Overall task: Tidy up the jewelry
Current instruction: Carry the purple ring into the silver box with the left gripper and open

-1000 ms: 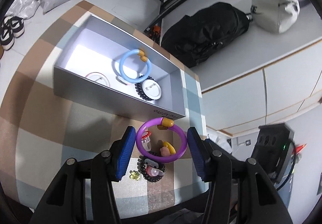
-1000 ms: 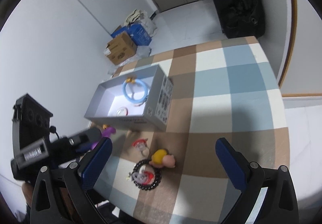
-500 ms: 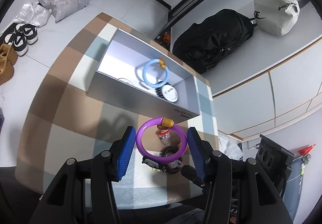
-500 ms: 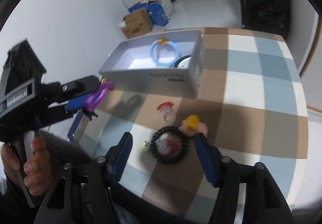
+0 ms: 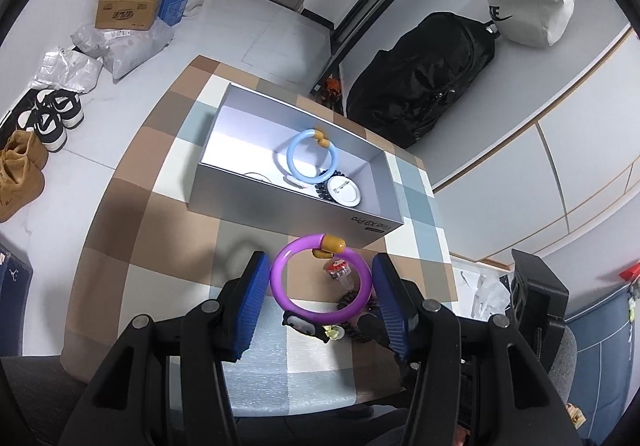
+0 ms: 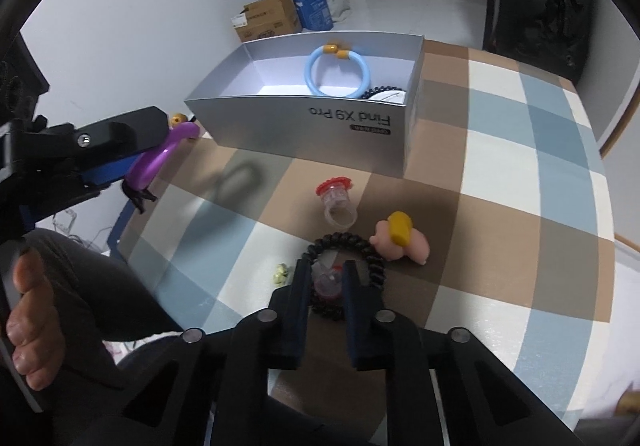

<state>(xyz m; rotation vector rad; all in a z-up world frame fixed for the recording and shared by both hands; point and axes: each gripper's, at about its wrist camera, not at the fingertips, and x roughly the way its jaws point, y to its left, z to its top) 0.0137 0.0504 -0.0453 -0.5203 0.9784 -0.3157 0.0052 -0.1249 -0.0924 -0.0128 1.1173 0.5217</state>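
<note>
One grey box (image 5: 288,205) sits toward the far edge of the checked worktop (image 6: 520,173); inside it lie a light-blue ring (image 5: 310,157), a white round badge (image 5: 343,193) and dark beads, partly hidden. Left gripper (image 5: 318,286) is clamped on a purple ring (image 5: 320,278), held above the worktop just short of the box's near wall. Right gripper (image 6: 326,286), jaws nearly together, pinches a small clear-and-red piece (image 6: 328,280) inside a black coil band (image 6: 344,246) near the worktop's near edge. Loose alongside: red-capped clear ring (image 6: 338,201), pink-and-yellow ring (image 6: 400,240).

My own fingers (image 6: 302,288) hide the black coil bracelet's (image 6: 344,242) six-o'clock arc; the tiny yellow-green charm (image 6: 281,273) is unreadable.
</note>
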